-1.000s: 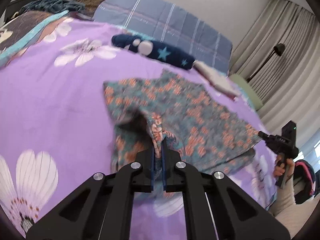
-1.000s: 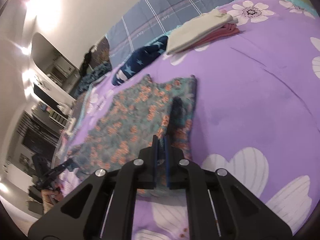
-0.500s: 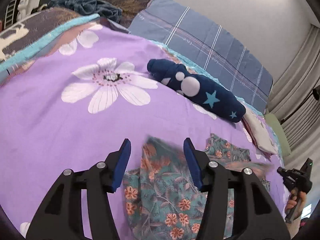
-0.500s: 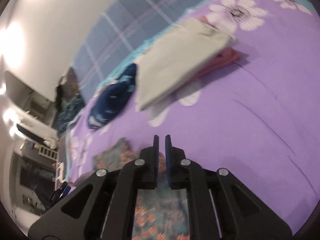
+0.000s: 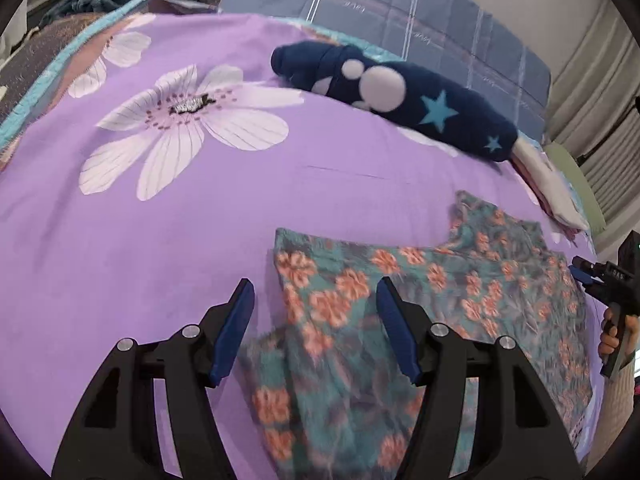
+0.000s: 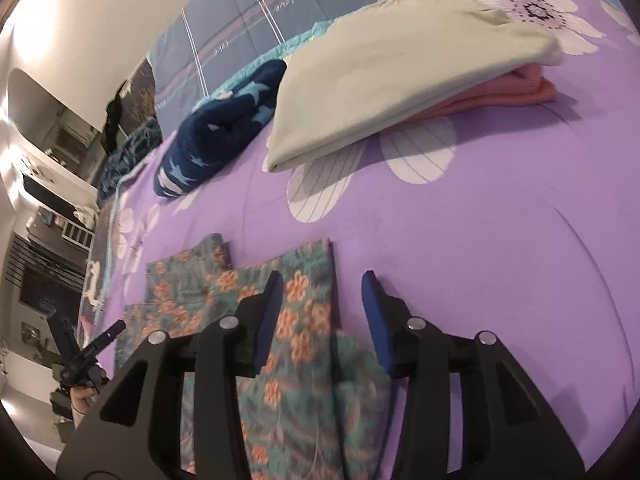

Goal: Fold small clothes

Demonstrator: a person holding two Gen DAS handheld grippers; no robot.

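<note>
A teal garment with orange flowers [image 5: 400, 300] lies folded over on the purple flowered bedspread [image 5: 160, 220]. My left gripper [image 5: 316, 320] hangs just above its near left corner; its jaws are opening, and the cloth lies loose below them. In the right wrist view the same floral garment [image 6: 296, 320] shows its right edge under my right gripper [image 6: 324, 312], whose jaws are also opening, with no fabric pinched. Each gripper appears at the edge of the other's view: the right one [image 5: 600, 280] and the left one [image 6: 100, 344].
A rolled navy garment with stars [image 5: 400, 92] lies behind the floral one. A folded cream cloth [image 6: 400, 60] rests on a pink one [image 6: 500, 96] at the far right. A blue plaid quilt [image 5: 400, 12] lines the back of the bed.
Both grippers carried the garment's edge forward across the bed, folding it over, then opened and let go. The fabric now lies flat beneath them.
</note>
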